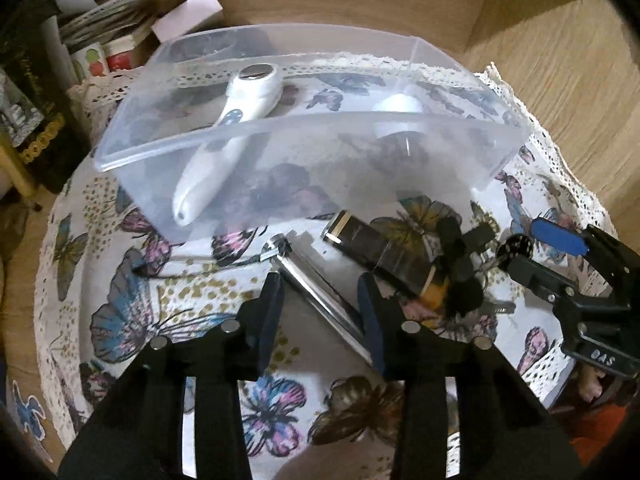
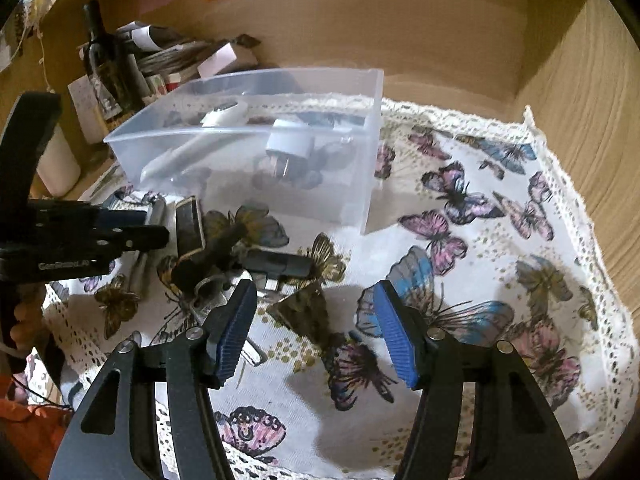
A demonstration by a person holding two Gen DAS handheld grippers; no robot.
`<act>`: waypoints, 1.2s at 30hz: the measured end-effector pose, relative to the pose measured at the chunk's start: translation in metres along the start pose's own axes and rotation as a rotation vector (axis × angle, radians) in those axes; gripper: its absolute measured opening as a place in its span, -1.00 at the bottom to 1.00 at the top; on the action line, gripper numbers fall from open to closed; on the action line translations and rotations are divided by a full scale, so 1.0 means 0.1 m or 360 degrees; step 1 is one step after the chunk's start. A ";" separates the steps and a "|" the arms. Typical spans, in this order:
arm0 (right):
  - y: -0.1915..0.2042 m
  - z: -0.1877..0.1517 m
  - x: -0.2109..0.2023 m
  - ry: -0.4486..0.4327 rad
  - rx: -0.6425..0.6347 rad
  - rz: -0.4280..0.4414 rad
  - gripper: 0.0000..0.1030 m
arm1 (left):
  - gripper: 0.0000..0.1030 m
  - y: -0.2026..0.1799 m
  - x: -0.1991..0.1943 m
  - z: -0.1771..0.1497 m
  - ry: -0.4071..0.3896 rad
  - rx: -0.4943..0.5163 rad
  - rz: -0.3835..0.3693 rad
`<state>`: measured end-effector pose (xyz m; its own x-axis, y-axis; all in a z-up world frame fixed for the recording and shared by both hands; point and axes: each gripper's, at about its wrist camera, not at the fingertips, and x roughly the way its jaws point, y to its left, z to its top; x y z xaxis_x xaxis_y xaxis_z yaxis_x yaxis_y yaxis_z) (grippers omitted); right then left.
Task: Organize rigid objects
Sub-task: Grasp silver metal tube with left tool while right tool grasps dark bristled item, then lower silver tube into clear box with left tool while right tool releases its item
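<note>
A clear plastic bin (image 1: 168, 148) (image 2: 372, 152) stands on a butterfly-print cloth (image 1: 120, 320) (image 2: 480, 200). Inside lie a white handheld device (image 1: 240, 108) (image 2: 224, 116) and a white plug adapter (image 1: 396, 112) (image 2: 288, 144). In front of the bin lie a silver metal tube (image 1: 320, 284) (image 2: 154, 216), a dark flat rectangular device (image 1: 376, 248) (image 2: 190, 224), a black stick-shaped gadget (image 2: 276, 262) and a key bunch with black fobs (image 1: 460, 264) (image 2: 208, 276). My left gripper (image 1: 320, 308) is open, its jaws on either side of the silver tube. My right gripper (image 2: 316, 332) is open and empty, just right of the pile.
Bottles, paper rolls and boxes (image 1: 80, 48) (image 2: 108, 60) crowd the back left corner. Wooden shelf walls (image 1: 560, 60) (image 2: 580, 80) close in behind and at the right. The cloth's lace edge (image 2: 560, 168) runs along the right wall.
</note>
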<state>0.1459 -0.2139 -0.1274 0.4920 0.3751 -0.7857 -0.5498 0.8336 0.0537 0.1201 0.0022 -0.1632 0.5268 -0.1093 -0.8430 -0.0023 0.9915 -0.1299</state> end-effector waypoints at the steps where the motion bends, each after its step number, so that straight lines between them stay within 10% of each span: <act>1: 0.00 -0.01 0.02 0.0009 0.0003 0.0004 0.08 | -0.32 0.01 0.00 -0.01 -0.0003 0.0005 0.0006; 7: 0.02 -0.04 0.08 0.0035 0.0005 0.0050 -0.39 | -0.71 0.03 -0.05 -0.10 -0.0035 0.0044 0.0062; 36: 0.18 0.48 -0.47 -0.0382 -0.0008 0.0008 -0.39 | -0.71 -0.01 -1.04 0.13 -0.0553 0.0076 0.0044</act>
<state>0.1450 -0.1976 -0.0597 0.6355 0.4653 -0.6161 -0.5555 0.8298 0.0537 0.0760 0.0133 -0.0687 0.7848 -0.0598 -0.6169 0.0147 0.9969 -0.0778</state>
